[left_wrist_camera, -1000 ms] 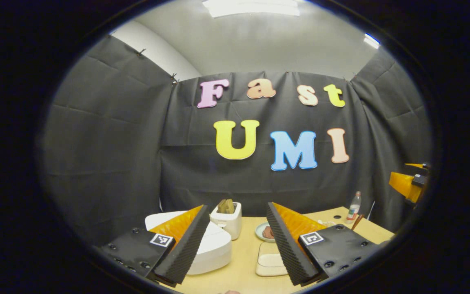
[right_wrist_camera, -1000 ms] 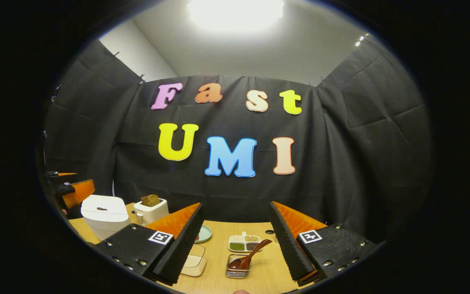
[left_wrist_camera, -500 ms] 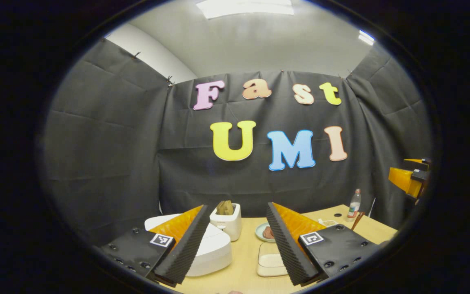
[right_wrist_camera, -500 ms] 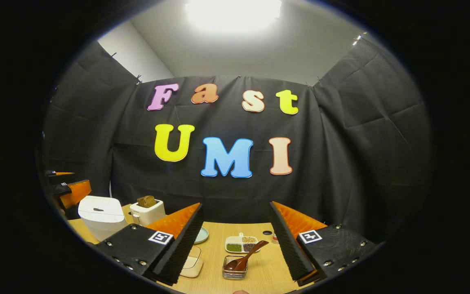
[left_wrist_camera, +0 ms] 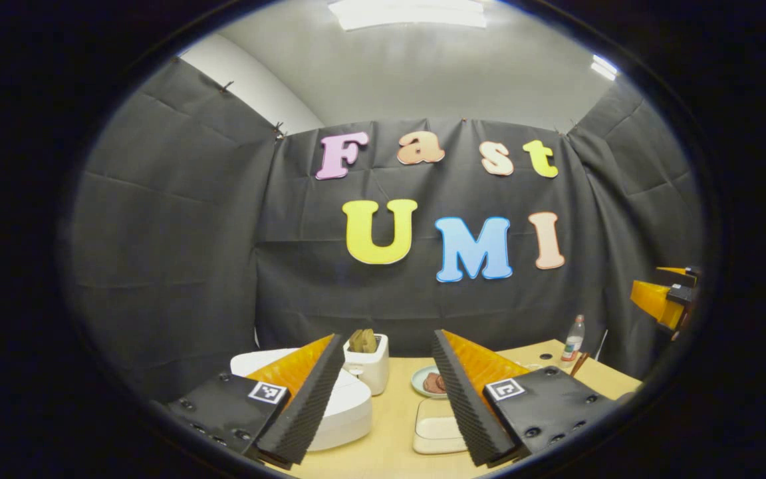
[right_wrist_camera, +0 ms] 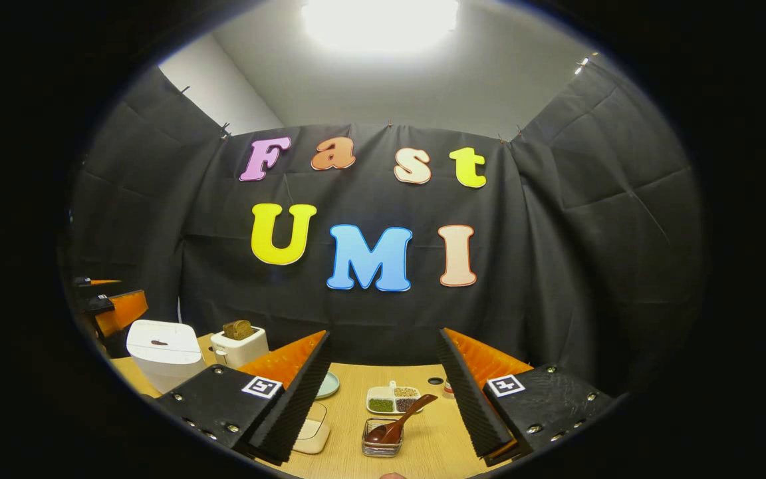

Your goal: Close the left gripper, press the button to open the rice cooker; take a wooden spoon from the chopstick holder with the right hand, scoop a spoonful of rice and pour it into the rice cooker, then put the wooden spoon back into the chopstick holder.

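**Start: nothing gripped yet**

Little has shifted in the last second. Your left gripper [left_wrist_camera: 388,392] hangs agape above the shut rice cooker [right_wrist_camera: 162,349]. Your right gripper [right_wrist_camera: 383,392] gapes too; wooden spoon [right_wrist_camera: 397,420] rests in its holder [right_wrist_camera: 381,444]. Close left first.

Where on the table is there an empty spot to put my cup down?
In the right gripper view, bare wood shows between the wire holder with the wooden spoon and the right gripper's right-hand finger. More lies between the holder and the flat white dish. It is crowded farther back: rice cooker, toaster, plate and divided tray.
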